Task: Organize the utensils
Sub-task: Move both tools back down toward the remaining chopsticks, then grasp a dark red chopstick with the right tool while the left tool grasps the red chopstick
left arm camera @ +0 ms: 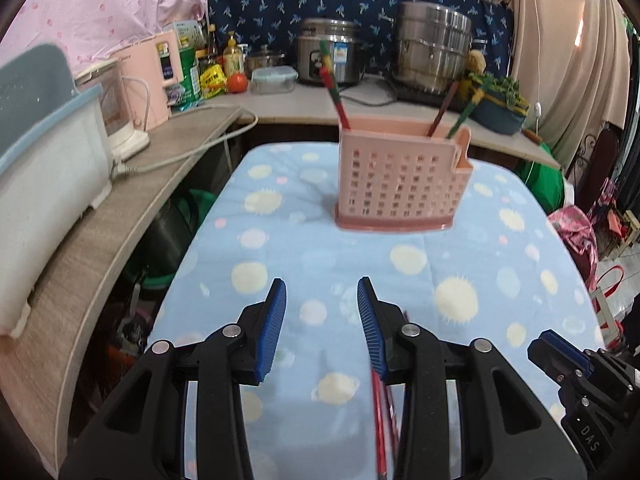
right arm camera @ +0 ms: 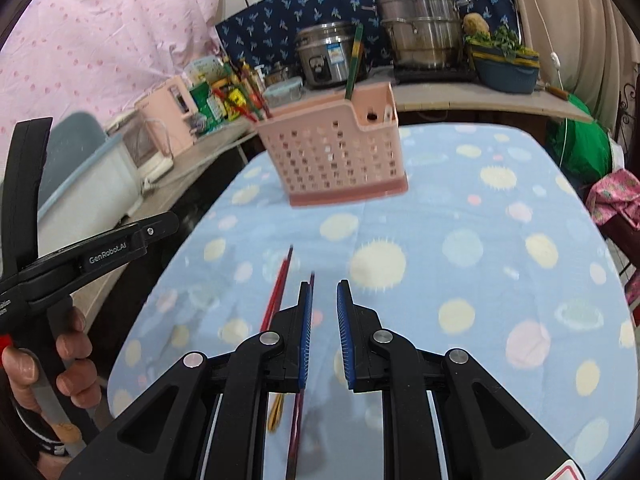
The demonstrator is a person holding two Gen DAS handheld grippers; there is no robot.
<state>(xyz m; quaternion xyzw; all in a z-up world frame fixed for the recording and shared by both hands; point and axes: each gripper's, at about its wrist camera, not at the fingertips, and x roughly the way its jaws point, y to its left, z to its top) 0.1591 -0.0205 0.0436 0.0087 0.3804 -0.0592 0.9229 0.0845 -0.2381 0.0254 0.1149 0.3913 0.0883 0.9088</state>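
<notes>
Perforated pink plastic holder [left arm camera: 400, 184] – matt; soft cloth cover [left arm camera: 460, 248]; shiny steel pots [left arm camera: 432, 48] behind.

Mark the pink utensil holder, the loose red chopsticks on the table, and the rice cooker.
pink utensil holder [left arm camera: 396, 180], left wrist view, perforated front wall.
loose red chopsticks [right arm camera: 280, 284], right wrist view, mid shaft.
rice cooker [left arm camera: 332, 54], left wrist view, steel body.

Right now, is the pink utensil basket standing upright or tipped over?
Upright. The pink utensil basket sits flat on its base on the blue tablecloth, open top up, with chopsticks sticking out above its rim.
</notes>
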